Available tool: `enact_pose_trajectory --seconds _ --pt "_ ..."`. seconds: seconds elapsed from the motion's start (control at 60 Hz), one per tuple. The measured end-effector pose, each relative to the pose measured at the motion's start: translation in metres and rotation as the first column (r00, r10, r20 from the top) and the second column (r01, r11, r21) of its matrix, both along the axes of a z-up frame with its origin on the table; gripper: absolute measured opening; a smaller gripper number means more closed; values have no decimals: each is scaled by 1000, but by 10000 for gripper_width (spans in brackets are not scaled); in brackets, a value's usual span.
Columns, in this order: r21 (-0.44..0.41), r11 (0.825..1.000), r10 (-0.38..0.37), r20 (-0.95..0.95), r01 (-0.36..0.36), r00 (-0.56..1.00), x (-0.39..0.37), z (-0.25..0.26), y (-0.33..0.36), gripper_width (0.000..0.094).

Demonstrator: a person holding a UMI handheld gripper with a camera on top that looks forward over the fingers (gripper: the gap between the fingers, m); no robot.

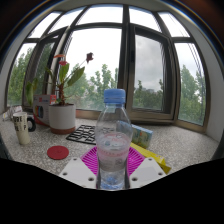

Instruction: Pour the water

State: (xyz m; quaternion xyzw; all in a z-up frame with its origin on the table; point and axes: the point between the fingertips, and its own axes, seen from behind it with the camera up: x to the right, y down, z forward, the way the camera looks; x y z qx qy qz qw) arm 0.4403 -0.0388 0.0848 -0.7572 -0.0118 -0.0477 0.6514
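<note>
A clear plastic water bottle (113, 140) with a blue cap stands upright between my gripper's (112, 160) two fingers. The magenta pads (92, 158) press against its lower body on both sides. The bottle holds water. It hides the middle of the pads and the gap between them. A speckled stone counter (40, 140) lies under and around it, and I cannot tell whether the bottle's base rests on it.
A potted plant in a white pot (62, 115) stands to the left by the bay window (140, 60). A red round coaster (58, 152) lies ahead left. A black-and-white patterned mat (84, 132) and a yellow-edged object (148, 152) lie beside the bottle.
</note>
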Motion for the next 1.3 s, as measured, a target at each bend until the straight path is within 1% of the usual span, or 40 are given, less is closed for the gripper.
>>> enact_pose_trajectory --seconds 0.05,0.117,0.217,0.25,0.3,0.35,0.4,0.45,0.533,0.583,0.617,0.683,0.733,0.75,0.8,0.867,0.933,0.983,1.0,1.067,1.167,1.25,1.3 --pt "-5 1000 -14 18 14 1000 1 0 -3 319" --pt "-4 999 -52 31 52 998 2 7 -3 318" --pt "32 989 -146 103 143 984 12 37 -6 318" --pt "48 982 -189 156 183 970 13 51 -5 318" --pt "87 964 -264 249 250 932 17 77 -6 318" --pt "124 948 -319 335 294 887 14 105 -4 318" --pt "164 936 -352 410 311 842 6 139 -2 318" --pt "213 927 -374 498 308 783 -13 171 5 317" --pt "296 917 -399 659 268 637 -52 220 18 316" --pt "328 917 -400 757 228 517 -78 242 26 316" --pt "339 920 -392 812 196 433 -100 255 28 316" --pt "335 934 -356 901 121 249 -143 263 41 315" --pt "319 946 -324 940 58 109 -176 263 49 315" --pt "315 948 -317 946 31 68 -185 256 57 315" --pt "277 961 -278 958 -22 -73 -216 254 59 315" --pt "225 969 -243 946 -104 -217 -249 235 68 318" --pt "160 977 -201 912 -141 -358 -277 221 73 317" --pt "106 979 -174 879 -174 -444 -295 205 76 317" --pt "91 978 -171 866 -189 -469 -294 196 81 317" --pt "33 978 -145 815 -205 -562 -315 179 82 318" --pt "-14 977 -124 772 -213 -624 -313 162 88 318" --pt "-14 978 -117 789 -208 -603 -320 165 83 319" --pt "6 976 -136 802 -220 -581 -321 176 79 320"
